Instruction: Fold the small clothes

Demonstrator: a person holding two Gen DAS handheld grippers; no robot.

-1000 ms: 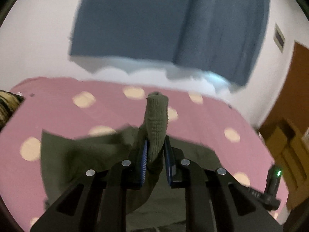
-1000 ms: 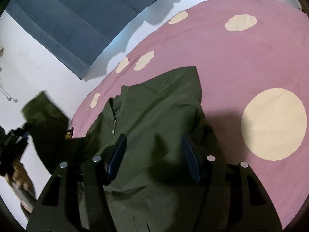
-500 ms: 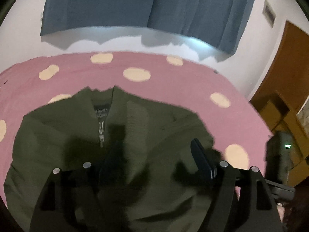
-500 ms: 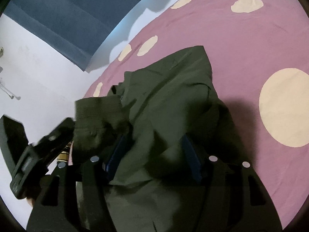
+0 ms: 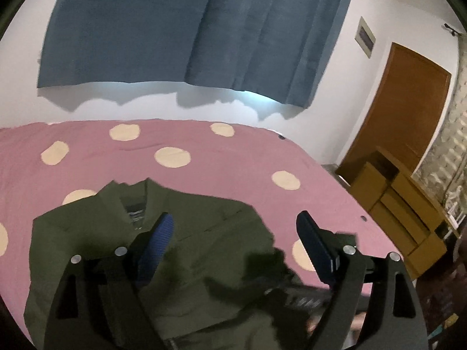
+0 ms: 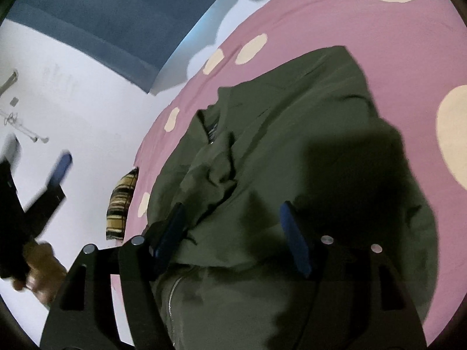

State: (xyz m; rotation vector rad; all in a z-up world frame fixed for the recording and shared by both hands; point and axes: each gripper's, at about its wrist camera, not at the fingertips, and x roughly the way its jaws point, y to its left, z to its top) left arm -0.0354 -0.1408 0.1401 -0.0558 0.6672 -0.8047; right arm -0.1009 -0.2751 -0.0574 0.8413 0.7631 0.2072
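At the left edge of the right wrist view, a hand (image 6: 38, 265) holds the left gripper (image 6: 43, 186) out over the white wall side, off the bed's left edge. A striped cloth (image 6: 121, 204) lies at that left edge of the bed. In its own view the left gripper (image 5: 236, 233) has jaws that have just been opening and stand wide apart, with nothing between the blue pads.

The olive green jacket (image 5: 186, 250) lies spread on the pink spotted bedspread (image 5: 233, 160), collar toward the far edge under the blue curtain (image 5: 189, 29), its zip (image 6: 172, 291) running toward the near edge. A sleeve is folded across the chest.

The right gripper (image 6: 233, 233) hovers low over the jacket near the bed's near edge; its jaws have just been opening and stand apart over the fabric without pinching it.

Past the bed's right edge stand a wooden cabinet (image 5: 400, 204) and a brown door (image 5: 408, 102).
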